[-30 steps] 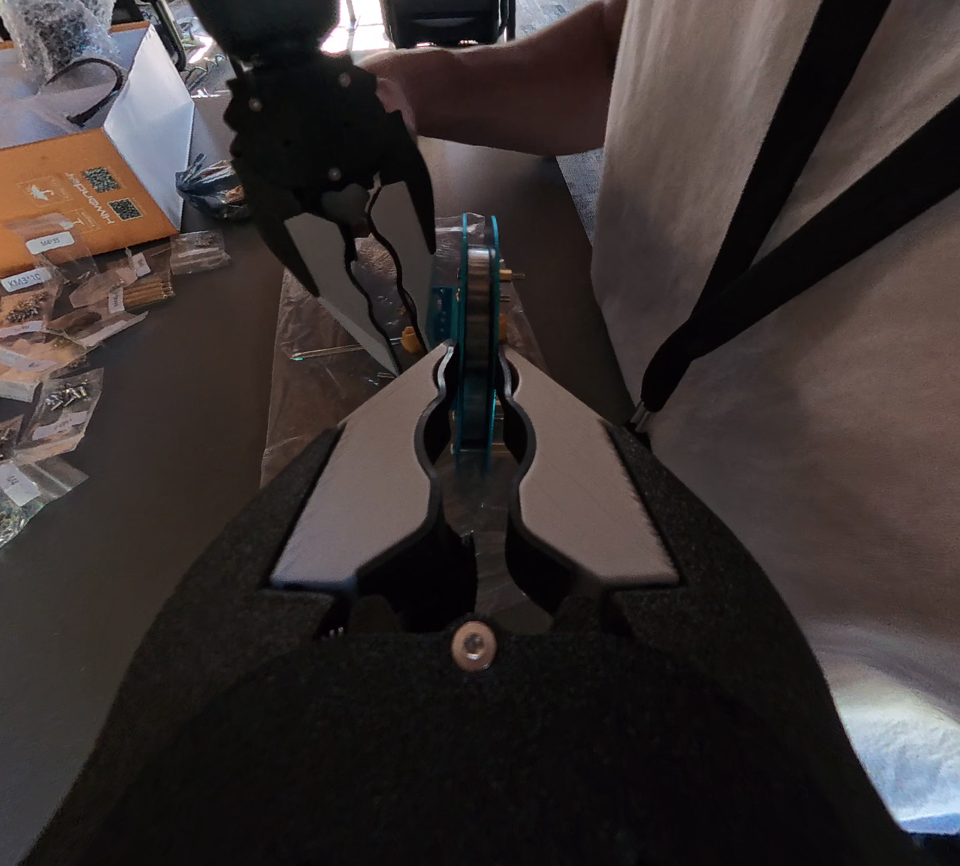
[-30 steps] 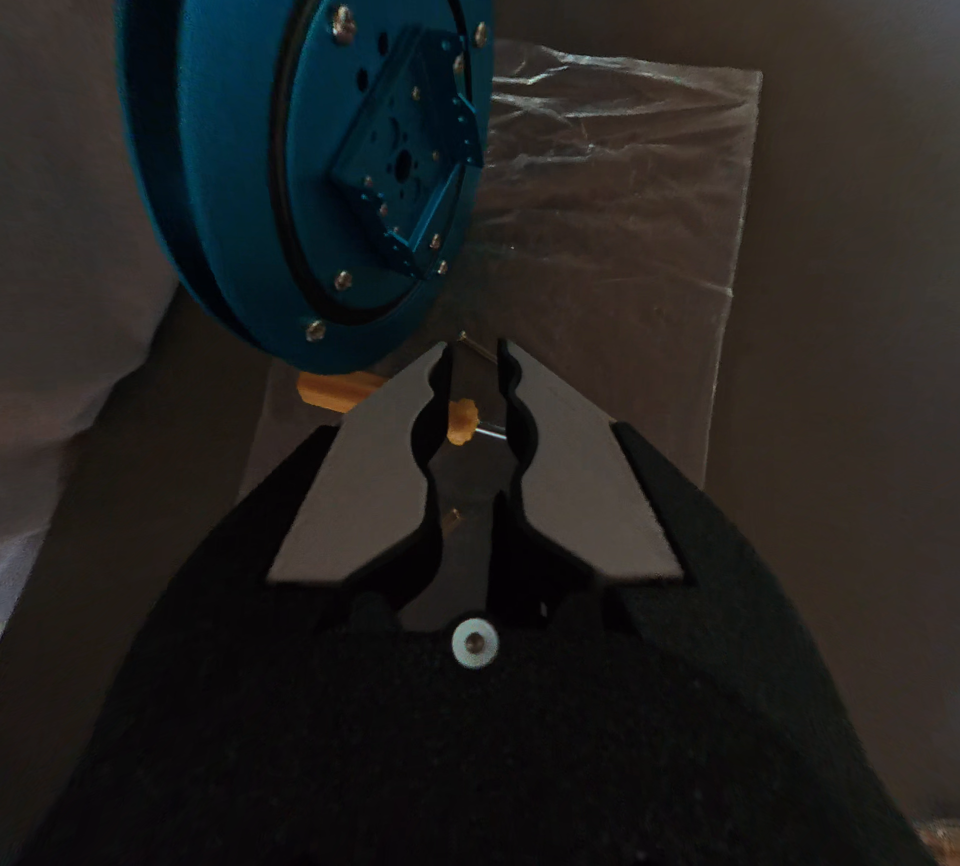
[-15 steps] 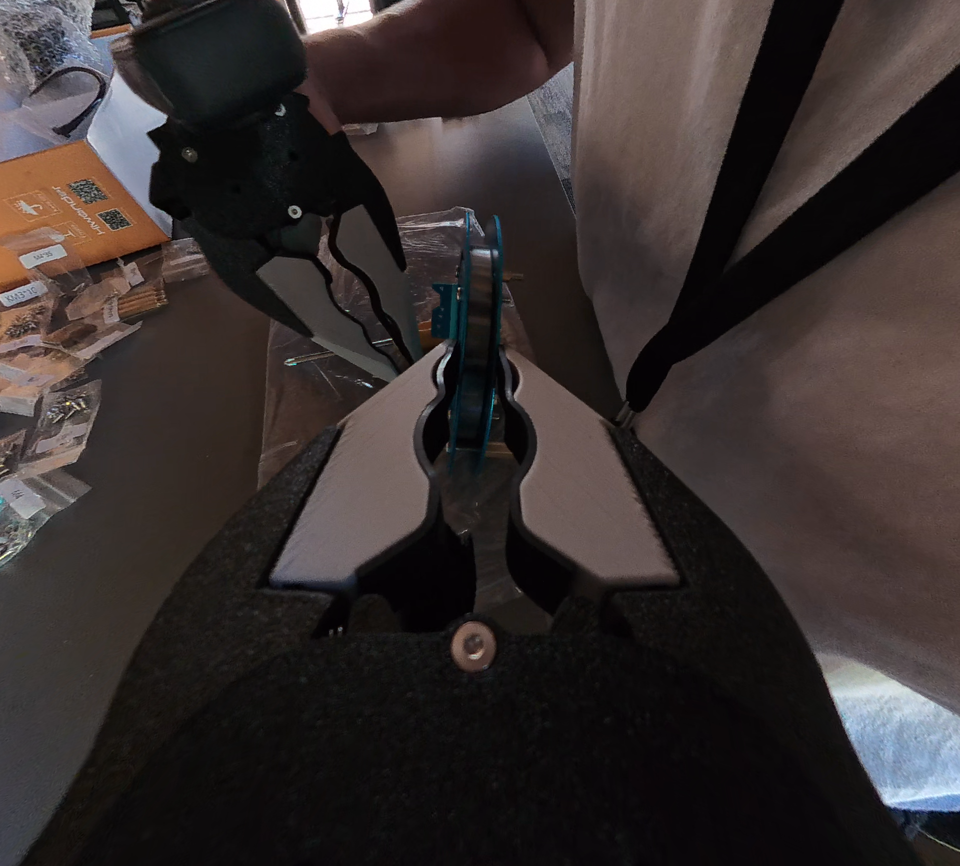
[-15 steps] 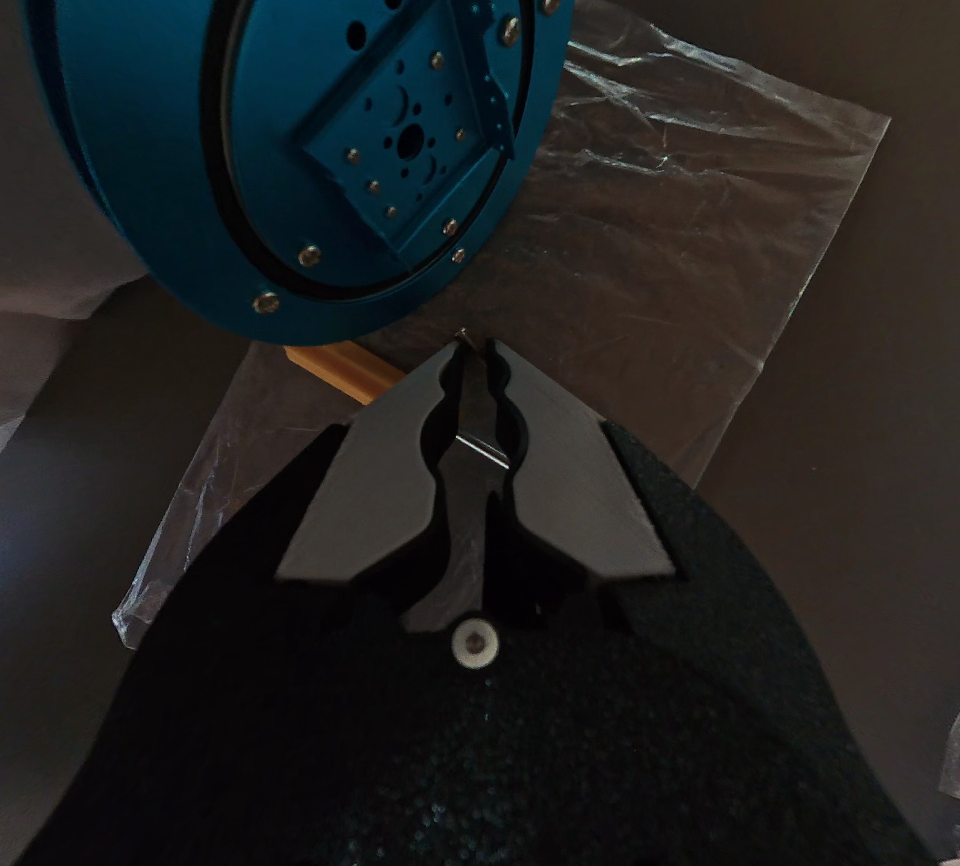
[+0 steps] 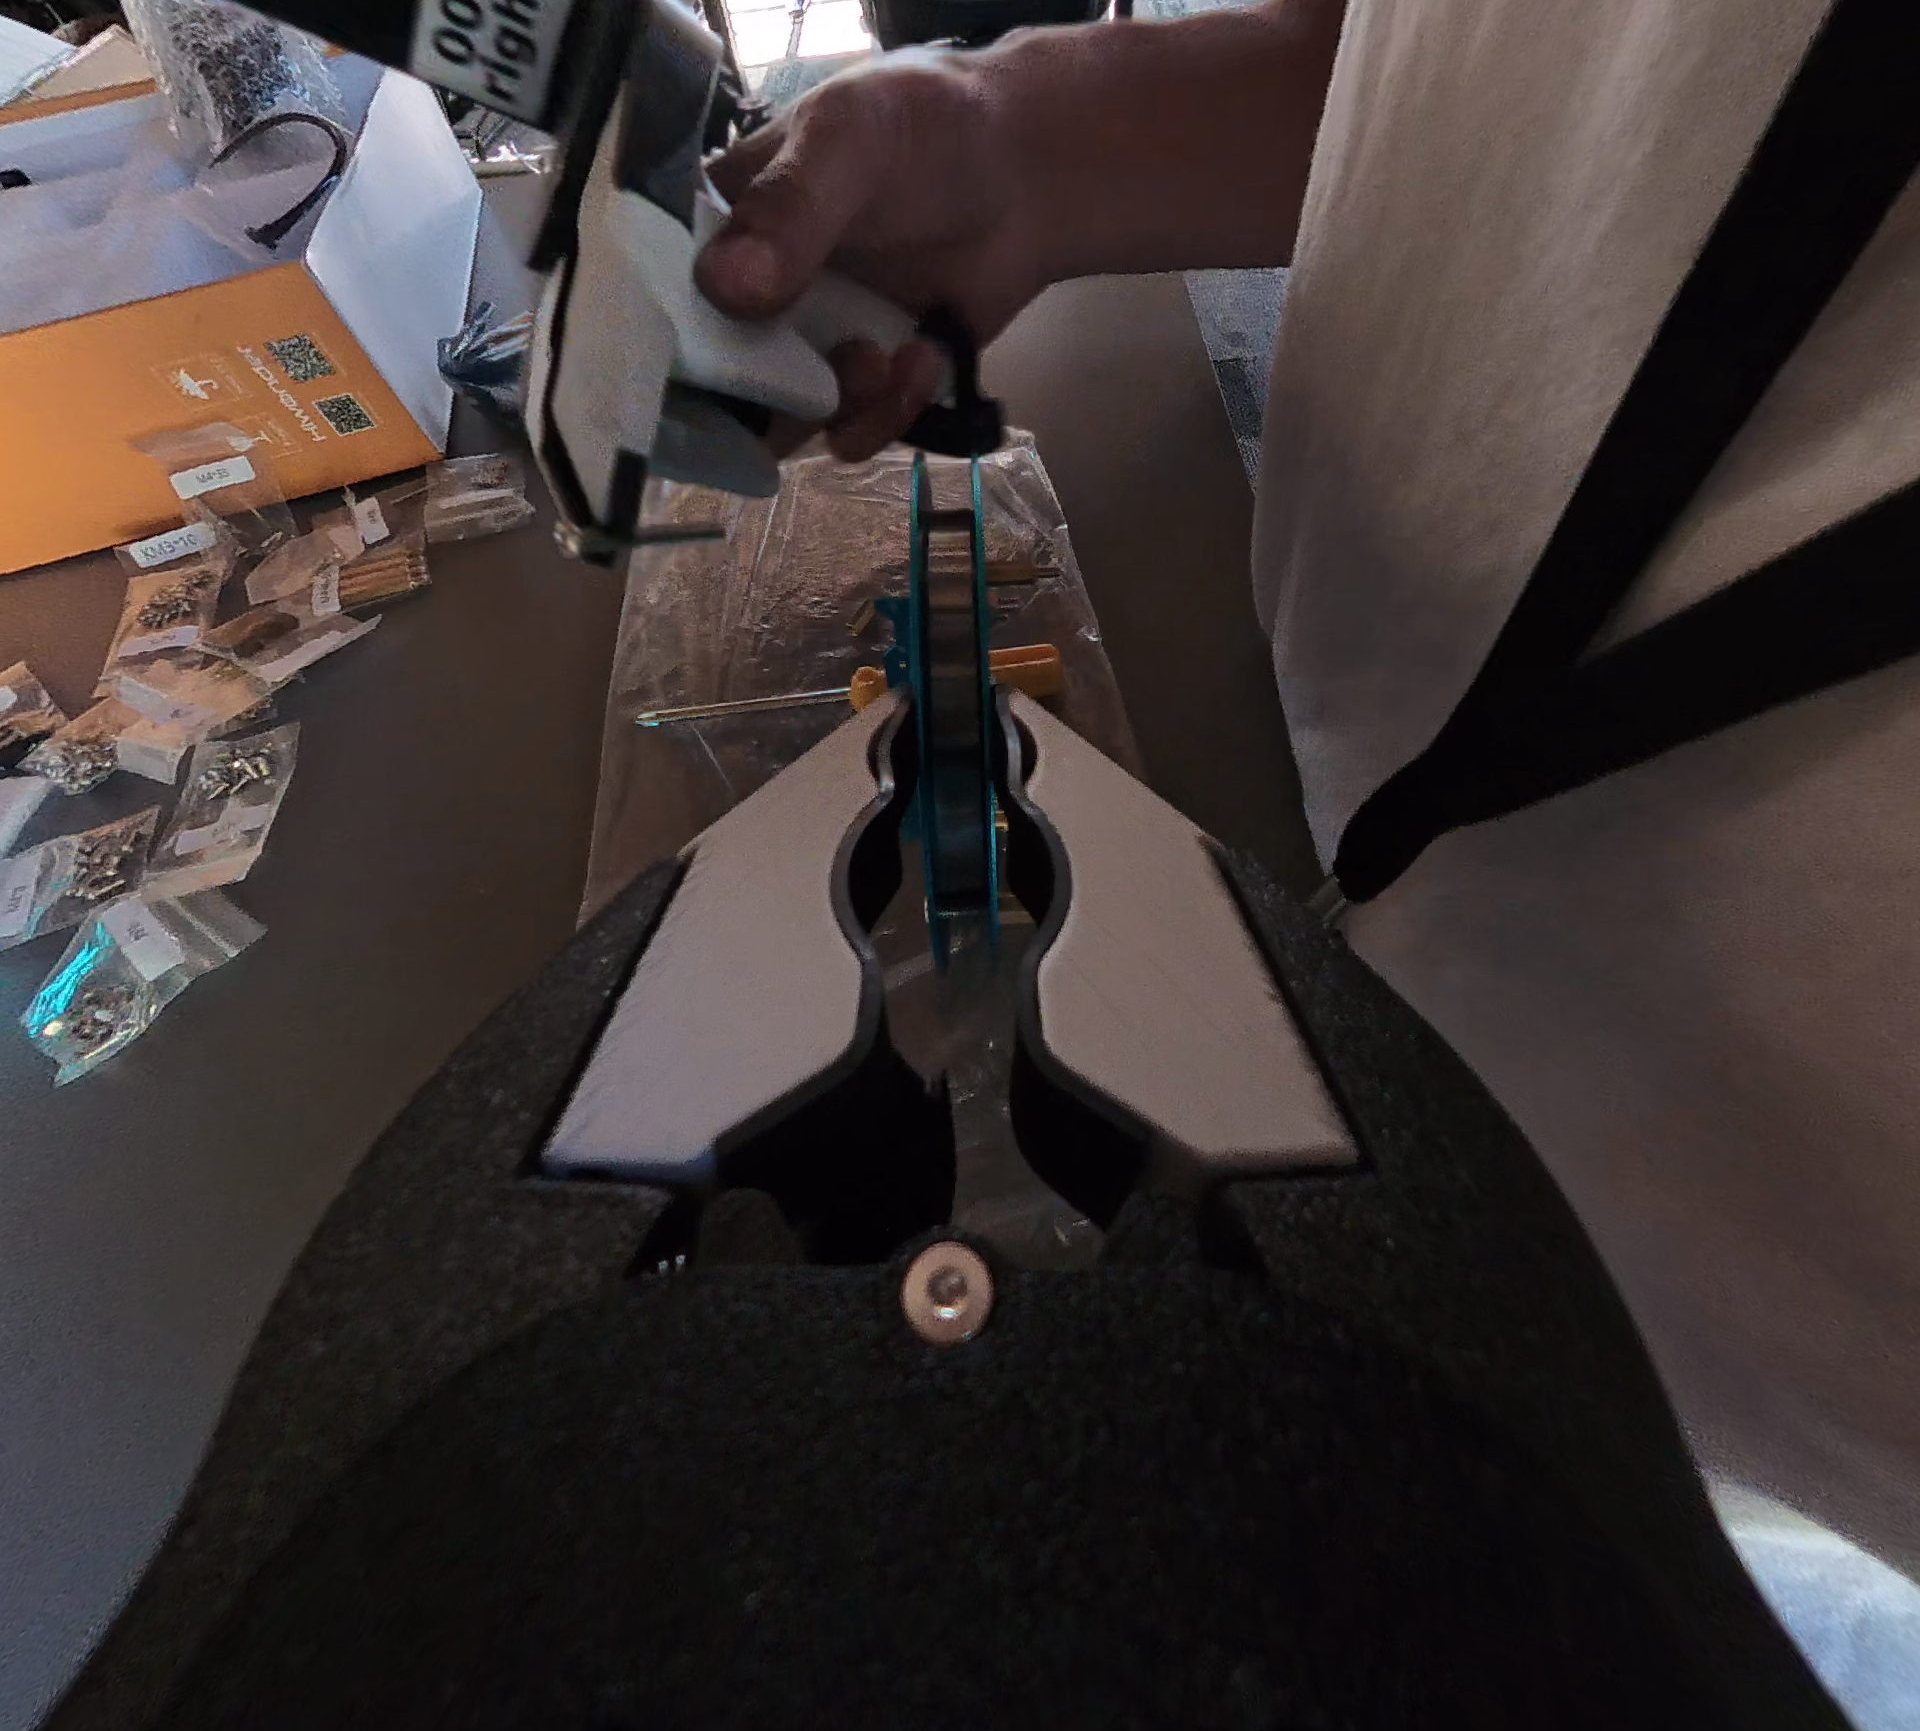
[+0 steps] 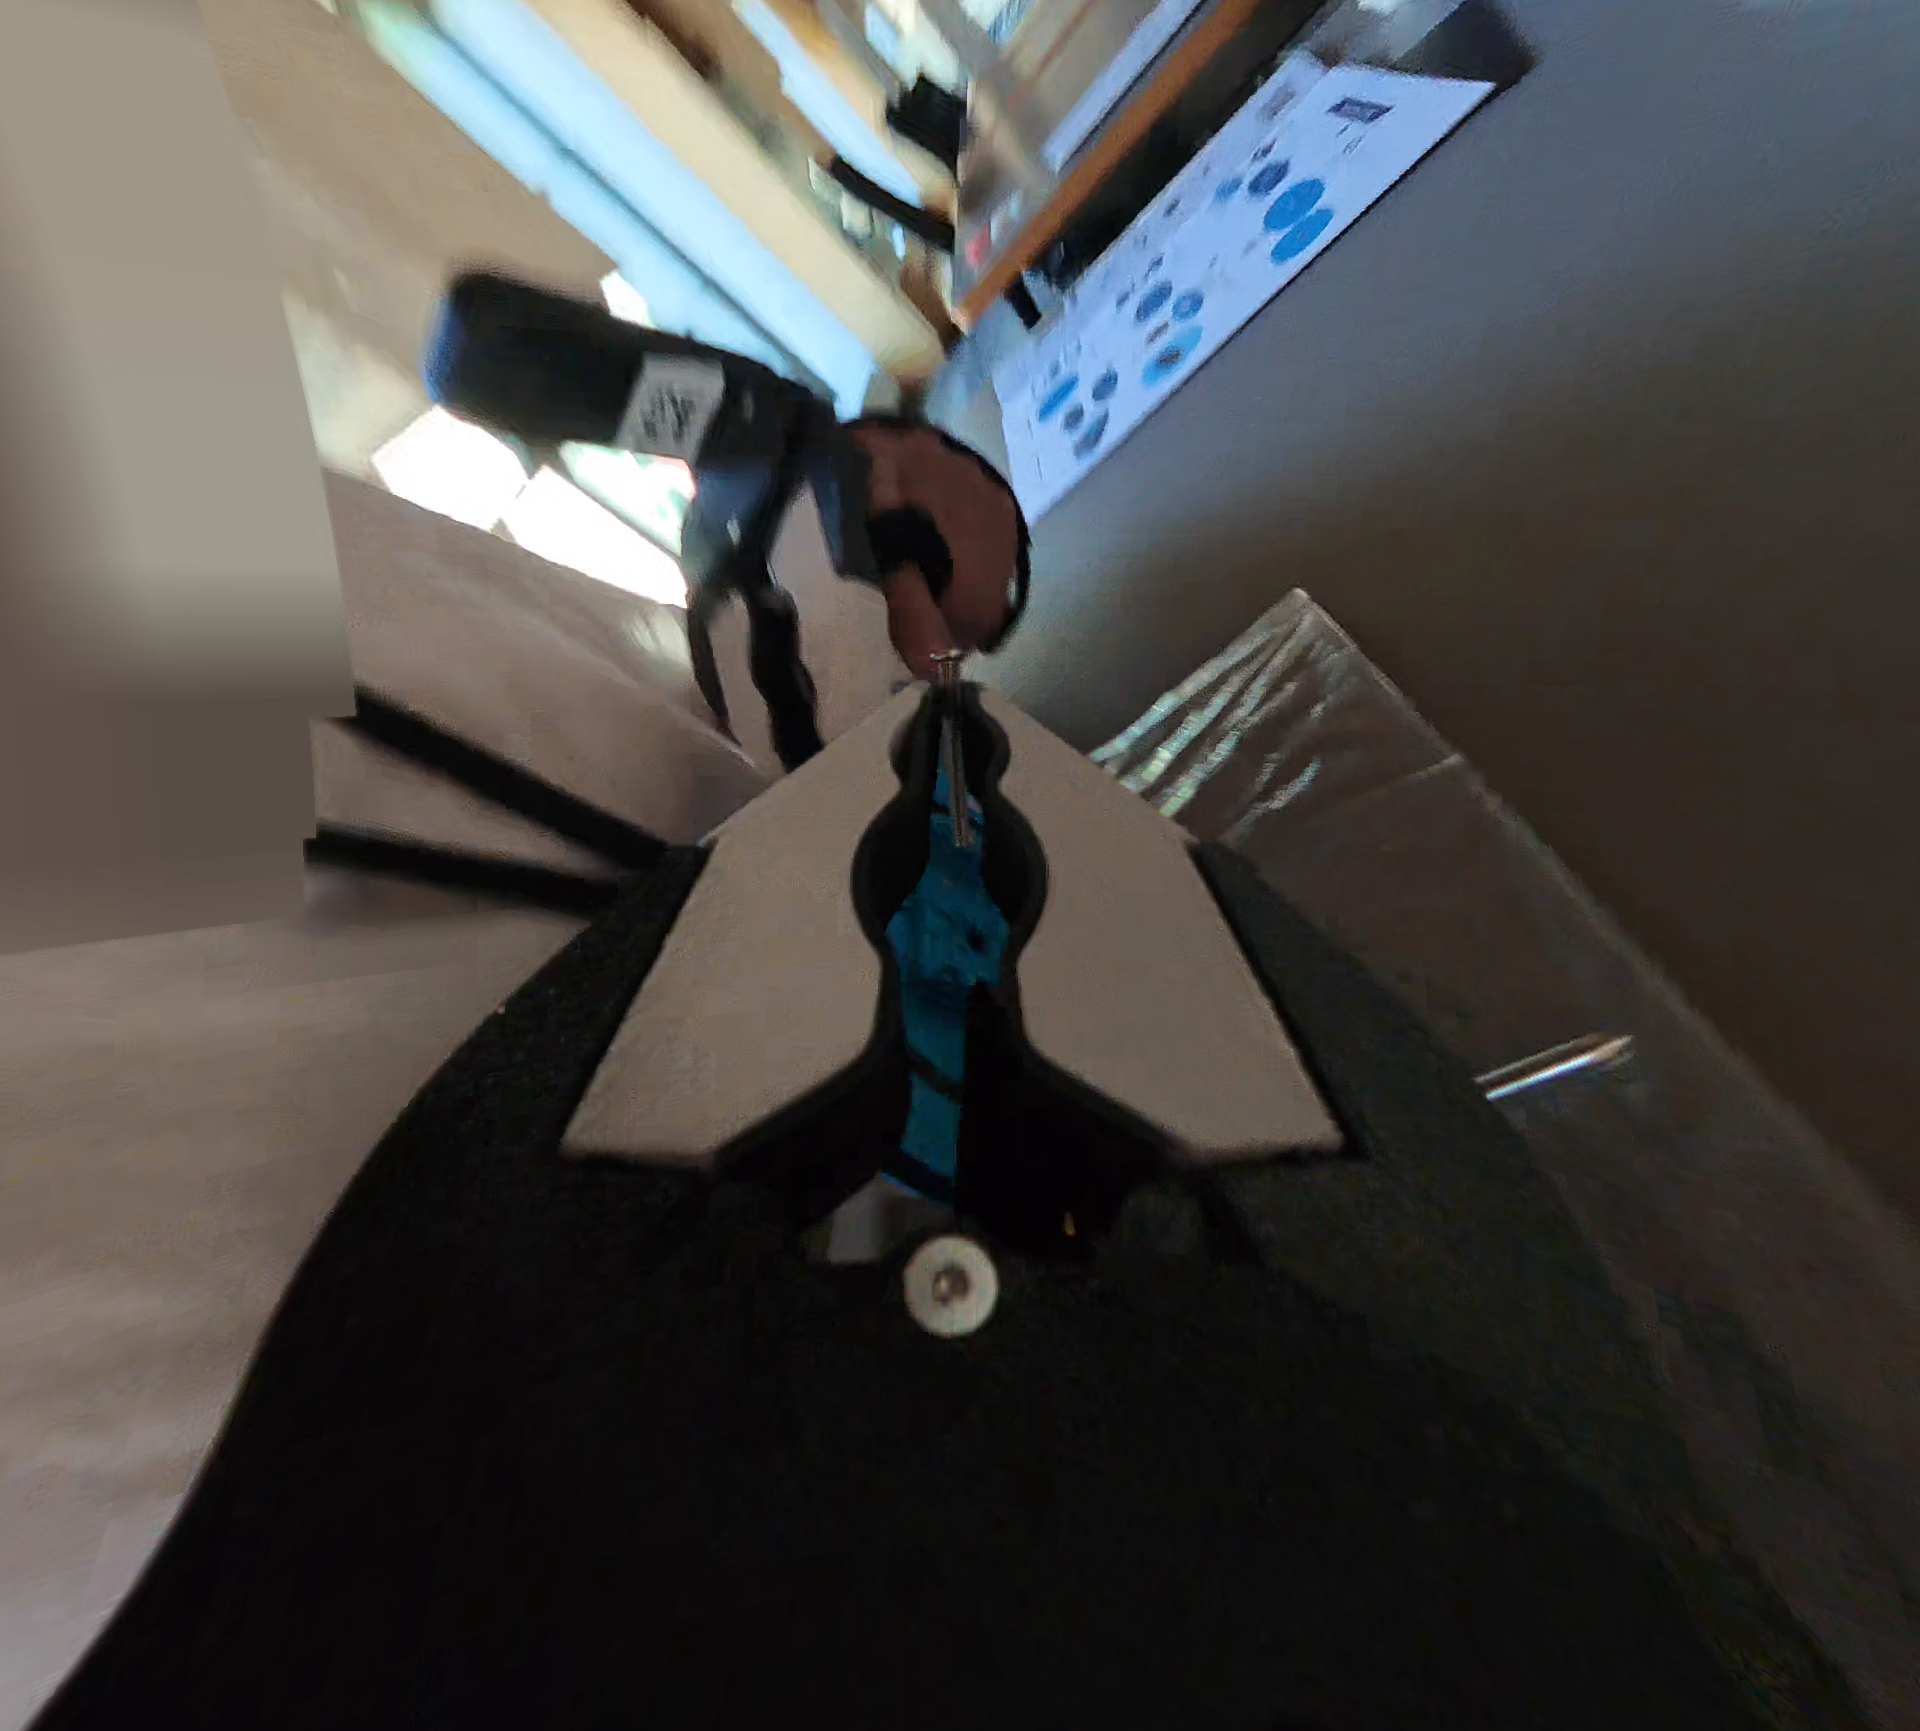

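Looking from left to right across the left wrist view, I see small bags of screws (image 5: 156, 798) scattered on the dark worktop (image 5: 416, 850), an orange box (image 5: 197, 393) behind them, and a clear plastic sheet (image 5: 748, 601) with a yellow-handled screwdriver (image 5: 790, 696) lying on it. My left tool (image 5: 948, 705) is clamped on a blue disc (image 5: 951, 746), gripped edge-on and upright between the fingers, above the sheet. Above and left of the disc my right tool's body is held by a hand (image 5: 935, 206); its tips are out of sight there. To the right is a pale shirt with black straps (image 5: 1662, 642).

In the blurred right wrist view, the right tool (image 6: 948, 694) is nearly together, pinching a thin metal screw (image 6: 951, 746) that stands along the gap, head just past the tips. Blue metal shows behind the fingers. The left tool (image 6: 758, 725) appears farther off, and the sheet (image 6: 1351, 798) lies right.
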